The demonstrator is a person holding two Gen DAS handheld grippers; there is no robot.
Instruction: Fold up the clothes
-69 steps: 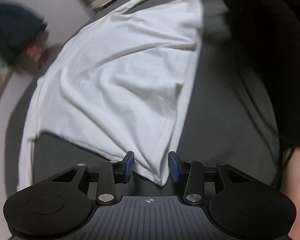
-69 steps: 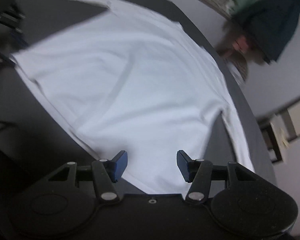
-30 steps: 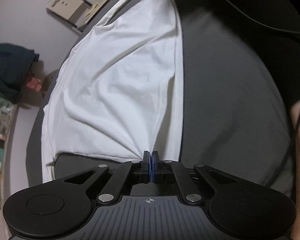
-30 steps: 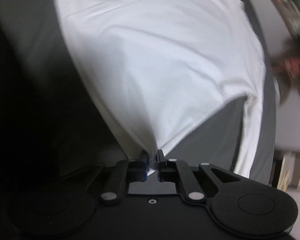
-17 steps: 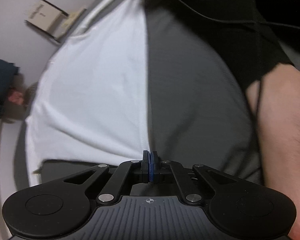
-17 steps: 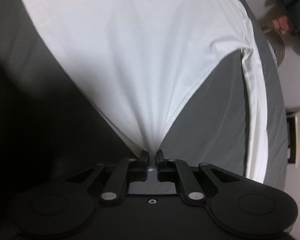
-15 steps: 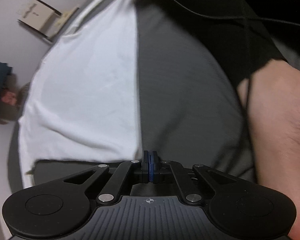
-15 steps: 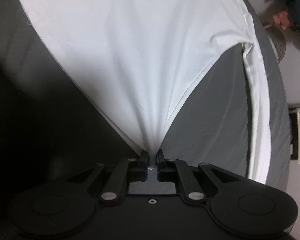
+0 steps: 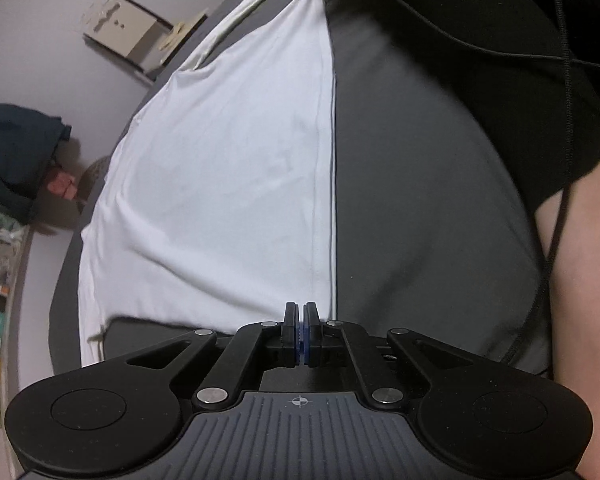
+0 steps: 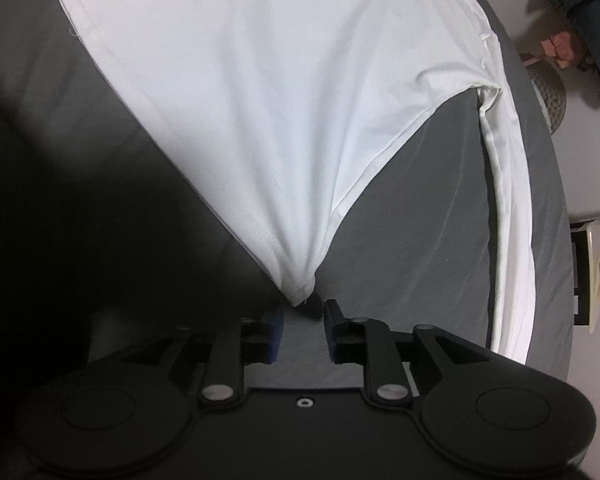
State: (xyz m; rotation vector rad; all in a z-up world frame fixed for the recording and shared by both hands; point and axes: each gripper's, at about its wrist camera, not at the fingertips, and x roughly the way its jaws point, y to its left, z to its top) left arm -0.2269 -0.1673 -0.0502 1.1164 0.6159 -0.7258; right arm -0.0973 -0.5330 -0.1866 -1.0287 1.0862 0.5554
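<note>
Covering the surface, grey sheet (image 9: 420, 184) under white garment (image 10: 284, 92).

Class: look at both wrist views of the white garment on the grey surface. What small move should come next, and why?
Probably open the left gripper and let its corner go. The right gripper has its jaws opening, and the pointed corner of the white garment already lies free just ahead of them on the grey surface. The left one is shut at the garment's other near corner, whose edge runs straight.
</note>
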